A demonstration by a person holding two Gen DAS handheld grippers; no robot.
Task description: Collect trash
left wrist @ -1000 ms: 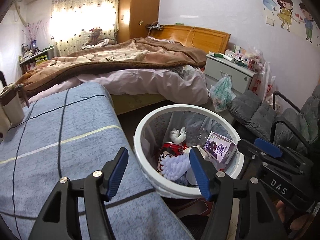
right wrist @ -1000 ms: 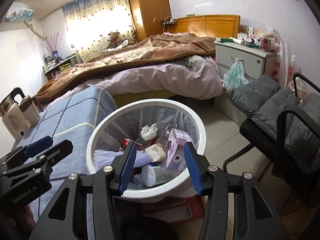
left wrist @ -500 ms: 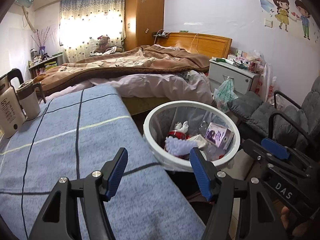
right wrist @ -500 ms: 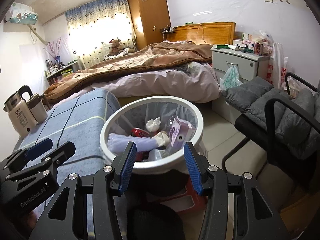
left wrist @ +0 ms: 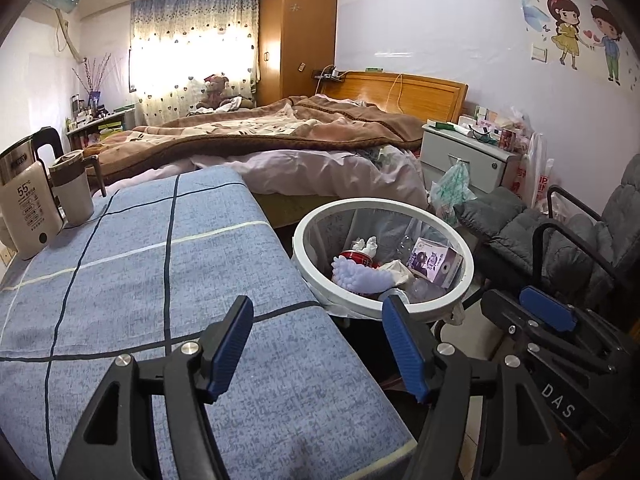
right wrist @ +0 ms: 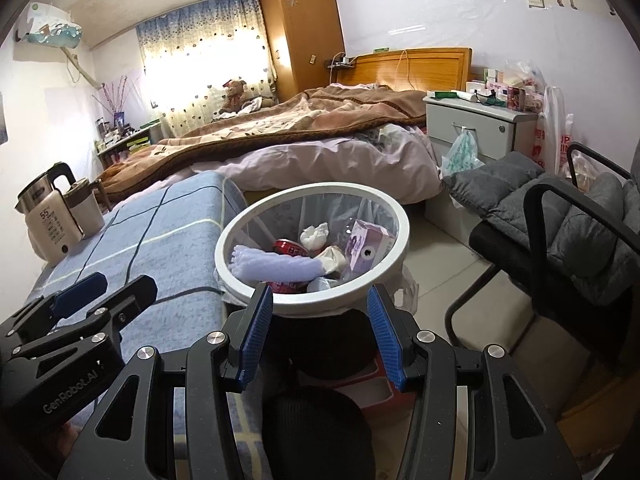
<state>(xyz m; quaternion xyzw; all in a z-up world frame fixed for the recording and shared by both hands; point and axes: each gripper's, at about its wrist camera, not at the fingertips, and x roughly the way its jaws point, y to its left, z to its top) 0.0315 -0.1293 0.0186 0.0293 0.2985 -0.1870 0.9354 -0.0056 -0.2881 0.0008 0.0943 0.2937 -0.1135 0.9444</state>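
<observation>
A white round trash bin [left wrist: 460, 240] [right wrist: 396, 208] stands beside the blue checked table [left wrist: 140, 280]. In it lie a lilac bumpy piece [left wrist: 360, 276] [right wrist: 272, 266], a red can [left wrist: 356, 257] [right wrist: 290, 247], crumpled tissue [left wrist: 366, 245] [right wrist: 314, 234] and a purple carton [left wrist: 434, 262] [right wrist: 366, 242]. My left gripper [left wrist: 318, 350] is open and empty over the table's near right corner. My right gripper [right wrist: 318, 336] is open and empty, just short of the bin's near rim. It also shows in the left wrist view [left wrist: 548, 316].
A kettle [left wrist: 24, 204] [right wrist: 48, 220] and a mug [left wrist: 72, 188] stand at the table's far left. A grey padded chair [right wrist: 560, 232] is to the right of the bin. A bed [left wrist: 300, 140] and a white nightstand [right wrist: 480, 128] lie behind.
Both grippers have pulled back and up from the bin, which now looks smaller and farther. Both stay open and empty. The kettle has come into view.
</observation>
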